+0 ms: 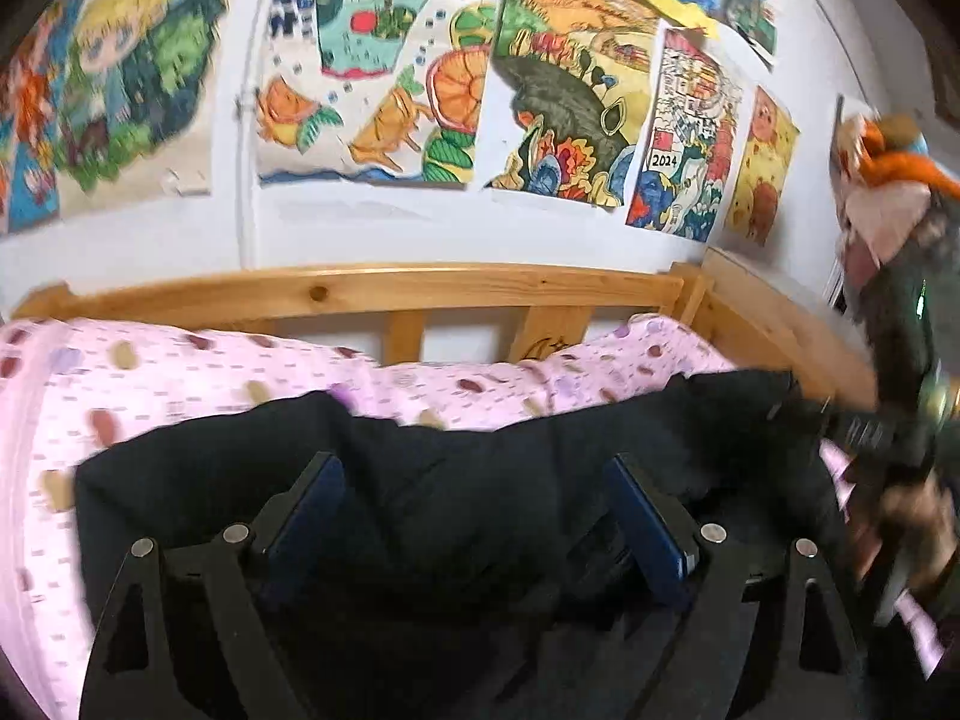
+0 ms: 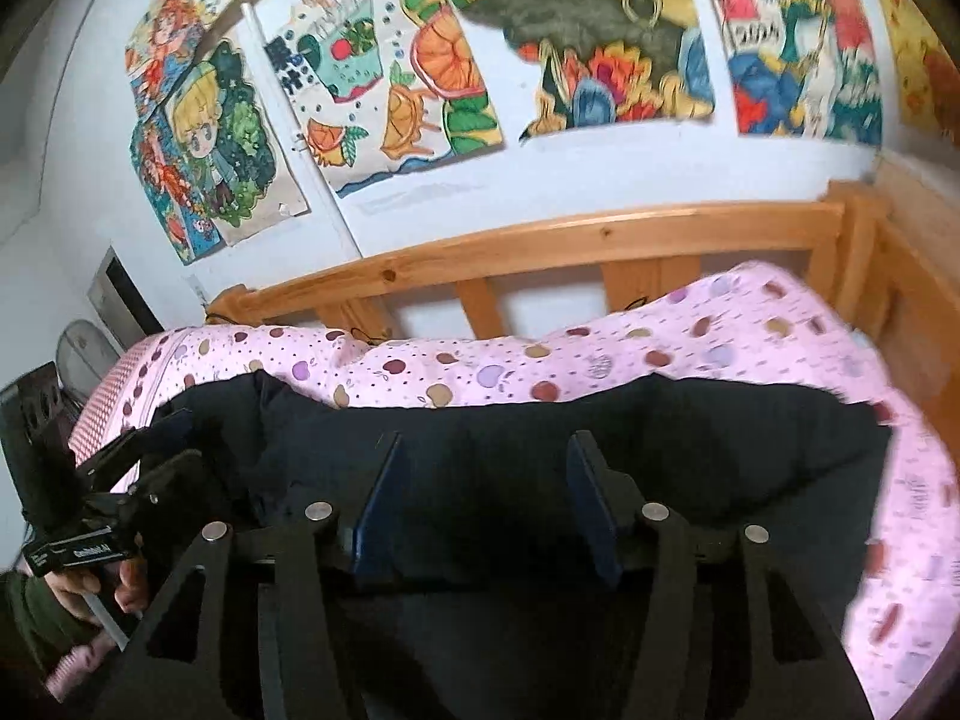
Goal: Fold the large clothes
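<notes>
As both my claws stand open with nothing between their pads, I judge that one fold is just laid down. My left gripper [image 1: 480,516] is spread wide, my right gripper [image 2: 486,498] about half open, both above the black garment [image 2: 540,420]. It lies flat on the pink dotted sheet [image 2: 750,324], near the wooden bed rail [image 2: 600,234]. Next I must choose a free edge and pinch it at two points for another fold. I see no containers here.

Only one reading is clear — "2024" on a wall drawing [image 1: 690,138].
</notes>
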{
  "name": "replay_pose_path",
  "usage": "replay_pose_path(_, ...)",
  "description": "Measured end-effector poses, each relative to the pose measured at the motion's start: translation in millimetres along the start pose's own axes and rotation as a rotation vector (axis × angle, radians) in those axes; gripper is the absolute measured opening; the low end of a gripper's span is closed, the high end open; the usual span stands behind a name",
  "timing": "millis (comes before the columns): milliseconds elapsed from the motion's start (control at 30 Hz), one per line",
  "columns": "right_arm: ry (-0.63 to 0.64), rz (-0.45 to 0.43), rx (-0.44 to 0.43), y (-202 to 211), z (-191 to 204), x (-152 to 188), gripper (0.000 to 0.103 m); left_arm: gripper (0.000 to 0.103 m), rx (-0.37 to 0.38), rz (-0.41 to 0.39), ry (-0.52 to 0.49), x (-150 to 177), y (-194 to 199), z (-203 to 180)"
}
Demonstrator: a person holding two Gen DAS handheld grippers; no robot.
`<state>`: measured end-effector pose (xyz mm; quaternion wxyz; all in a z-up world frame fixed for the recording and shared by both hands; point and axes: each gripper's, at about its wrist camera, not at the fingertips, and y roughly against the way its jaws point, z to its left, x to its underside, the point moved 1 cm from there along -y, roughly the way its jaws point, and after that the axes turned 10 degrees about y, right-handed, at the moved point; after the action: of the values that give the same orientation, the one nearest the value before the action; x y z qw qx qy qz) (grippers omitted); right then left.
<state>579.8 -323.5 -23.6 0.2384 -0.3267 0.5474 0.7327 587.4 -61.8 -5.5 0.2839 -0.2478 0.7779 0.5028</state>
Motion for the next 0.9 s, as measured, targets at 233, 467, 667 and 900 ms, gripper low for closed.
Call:
replay_pose_path(233,0.158,0.164,0.054,-37.4,3.9,34.6,0.051,0.094,-0.023,0.197,-0.108,28.6,-62.4,-25.9)
replay_pose_path(467,0.115,0.266,0.042,-59.5,-25.0,55.1,0.058,0.103,-0.126,0.291,-0.182,48.5,-93.7,-25.2)
replay_pose_path(667,0.187,0.297,0.128,-78.0,-14.9,68.1,0.059,0.103,-0.178,0.281,-0.238,57.3,-96.1,-33.4)
replay_pose_path(900,0.13,0.155,0.069,-30.0,-23.5,64.4,0.061,0.103,-0.076,0.158,-0.148,42.9,-50.3,-25.8)
